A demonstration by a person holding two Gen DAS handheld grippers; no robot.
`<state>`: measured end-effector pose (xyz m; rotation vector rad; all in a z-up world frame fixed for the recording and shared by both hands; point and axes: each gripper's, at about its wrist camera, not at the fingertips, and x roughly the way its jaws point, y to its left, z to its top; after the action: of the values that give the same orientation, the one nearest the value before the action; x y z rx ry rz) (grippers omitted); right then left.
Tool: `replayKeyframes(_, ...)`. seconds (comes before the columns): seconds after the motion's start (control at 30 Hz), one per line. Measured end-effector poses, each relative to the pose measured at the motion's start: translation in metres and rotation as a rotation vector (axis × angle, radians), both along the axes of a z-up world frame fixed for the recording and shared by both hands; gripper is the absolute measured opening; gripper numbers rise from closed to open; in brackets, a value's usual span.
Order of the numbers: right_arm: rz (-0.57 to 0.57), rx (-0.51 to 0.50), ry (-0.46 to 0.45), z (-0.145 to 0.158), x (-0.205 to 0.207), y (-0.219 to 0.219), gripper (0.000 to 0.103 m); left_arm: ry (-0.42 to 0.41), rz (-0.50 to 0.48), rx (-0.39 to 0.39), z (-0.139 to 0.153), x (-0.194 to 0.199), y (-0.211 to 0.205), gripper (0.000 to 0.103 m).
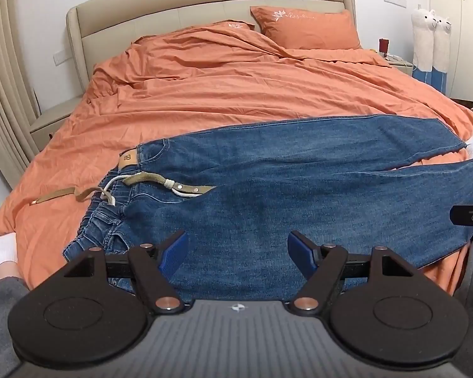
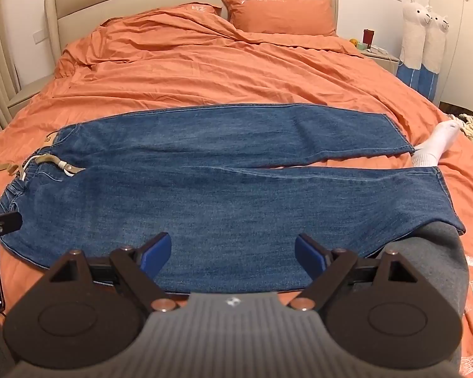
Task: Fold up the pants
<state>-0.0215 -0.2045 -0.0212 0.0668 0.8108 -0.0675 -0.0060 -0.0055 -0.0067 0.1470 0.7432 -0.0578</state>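
Orange pillow (image 1: 309,28) has white flower embroidery plus script lettering, too small to read; tan leather patch (image 1: 128,160) on the jeans waistband carries a mark, also unreadable. Left gripper (image 1: 237,249) released, blue pads spread wide, nothing between them, hovering over the seat/hip area of the jeans (image 1: 299,173). Right gripper (image 2: 233,253) likewise wide open and empty, above the near leg. Jeans lie flat across the foot of the bed (image 2: 205,69), waistband to the left, both legs running right, khaki belt (image 1: 78,193) trailing onto the orange duvet. Beige padded headboard (image 1: 205,3), white wall, alpaca plush toys (image 2: 425,37) at right, white-socked foot (image 2: 435,146) near the hems.
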Motion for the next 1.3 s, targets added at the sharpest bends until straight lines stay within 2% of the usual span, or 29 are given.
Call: replayKeyframes(1.3, 0.004, -0.009, -0.01, 0.0038, -0.0027, -0.0027, 0.082, 0.012, 0.0, 0.008, -0.0003, -0.0037, 0.0032, 0.084)
